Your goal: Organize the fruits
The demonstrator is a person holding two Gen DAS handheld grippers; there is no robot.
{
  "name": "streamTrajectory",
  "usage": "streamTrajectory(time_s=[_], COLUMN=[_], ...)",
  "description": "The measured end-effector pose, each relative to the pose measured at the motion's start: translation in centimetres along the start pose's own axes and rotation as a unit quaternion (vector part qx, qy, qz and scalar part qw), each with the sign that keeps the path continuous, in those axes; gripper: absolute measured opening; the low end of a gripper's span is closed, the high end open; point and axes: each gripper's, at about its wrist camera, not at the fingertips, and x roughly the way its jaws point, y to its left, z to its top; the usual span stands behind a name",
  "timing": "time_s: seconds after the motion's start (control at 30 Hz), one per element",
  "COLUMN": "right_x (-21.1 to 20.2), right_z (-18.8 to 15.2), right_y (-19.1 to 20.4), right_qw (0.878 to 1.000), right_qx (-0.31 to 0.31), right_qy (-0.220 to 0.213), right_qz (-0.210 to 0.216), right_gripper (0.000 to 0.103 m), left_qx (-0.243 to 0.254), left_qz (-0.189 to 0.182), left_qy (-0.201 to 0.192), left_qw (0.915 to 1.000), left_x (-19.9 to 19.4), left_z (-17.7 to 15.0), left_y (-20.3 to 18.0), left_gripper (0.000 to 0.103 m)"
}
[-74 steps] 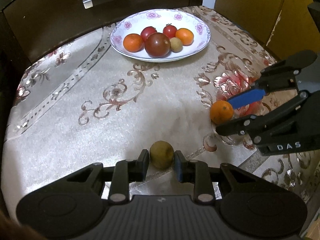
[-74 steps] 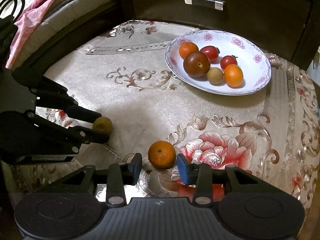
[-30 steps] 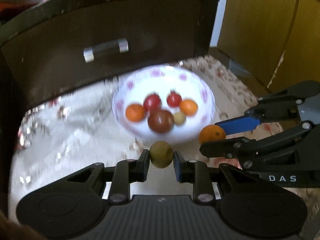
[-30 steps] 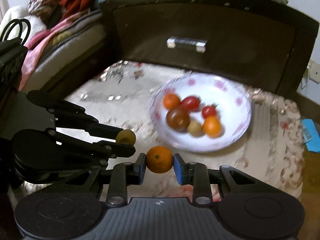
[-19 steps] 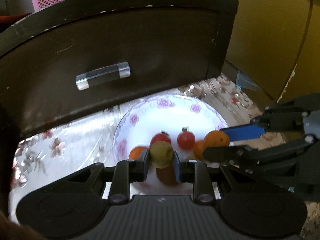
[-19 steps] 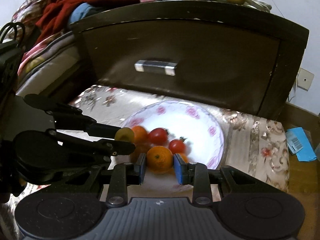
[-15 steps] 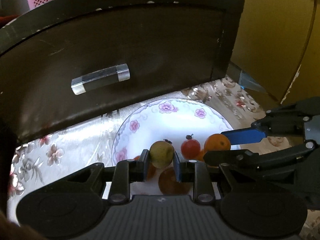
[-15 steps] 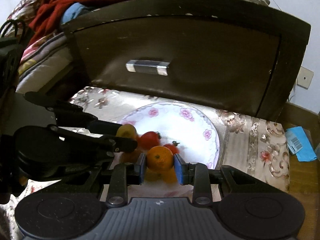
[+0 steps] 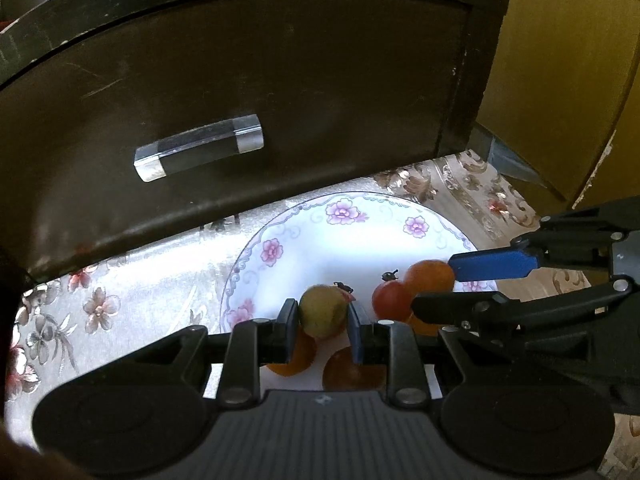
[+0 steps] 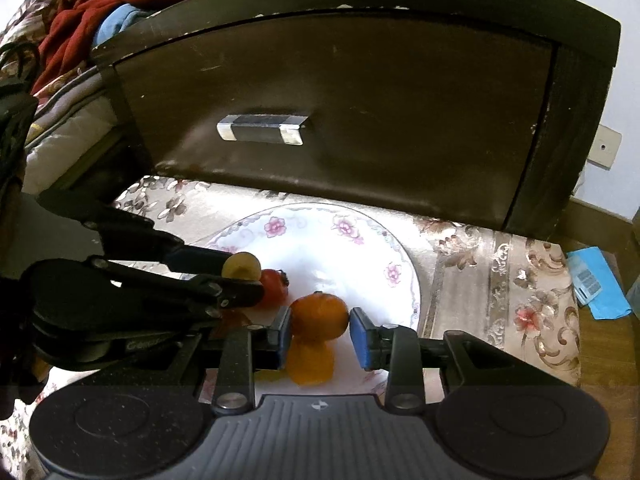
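Observation:
My left gripper [image 9: 322,322] is shut on a small yellow-green fruit [image 9: 322,311] and holds it over the white flowered plate [image 9: 352,228]. My right gripper [image 10: 320,330] stands open around an orange [image 10: 319,315] above the same plate [image 10: 344,240]; a small gap shows at the right pad. Red tomatoes [image 9: 391,300] and other oranges [image 9: 292,356] lie in the plate under both grippers. The right gripper with its orange [image 9: 429,276] shows in the left wrist view, and the left gripper with its fruit [image 10: 241,265] in the right wrist view.
A dark wooden drawer front [image 9: 248,92] with a clear handle [image 9: 200,151] stands just behind the plate. The floral cloth [image 10: 500,280] covers the surface. A yellow cabinet [image 9: 560,80] is at the right, bedding and red clothes [image 10: 88,28] at the left.
Both grippers lifted their fruits off the cloth and carried them forward over the plate. The right gripper's jaws have now parted slightly around the orange.

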Motion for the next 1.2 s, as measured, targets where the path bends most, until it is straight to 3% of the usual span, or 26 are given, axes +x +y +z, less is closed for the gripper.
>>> streamTrajectory(time_s=[0.13,0.37,0.57,1.2], right_x=[0.0,-0.3,-1.1,-6.4], right_z=[-0.1,-0.1,0.0,-2.7], right_y=[-0.3,-0.6,-1.0,2.1], right_qw=[1.000,1.000,1.000,0.999], right_qx=[0.006,0.011,0.022,0.050], right_qy=[-0.001,-0.004,-0.009,-0.013], right_qz=[-0.003,-0.003,-0.007,-0.003], right_gripper=[0.036,0.040,0.040,0.049], left_qx=[-0.006,-0.013,-0.025,-0.083], left_qz=[0.001,0.001,0.010,0.059], left_qy=[-0.002,-0.010,-0.013,-0.036], left_qw=[1.0000,0.9999,0.9996,0.9941], left_x=[-0.2,-1.0,-2.0,-8.1], left_z=[0.0,0.1,-0.4,-6.3], left_y=[0.2,0.3,0.7,0.8], left_gripper=[0.039,0.041,0.051,0.100])
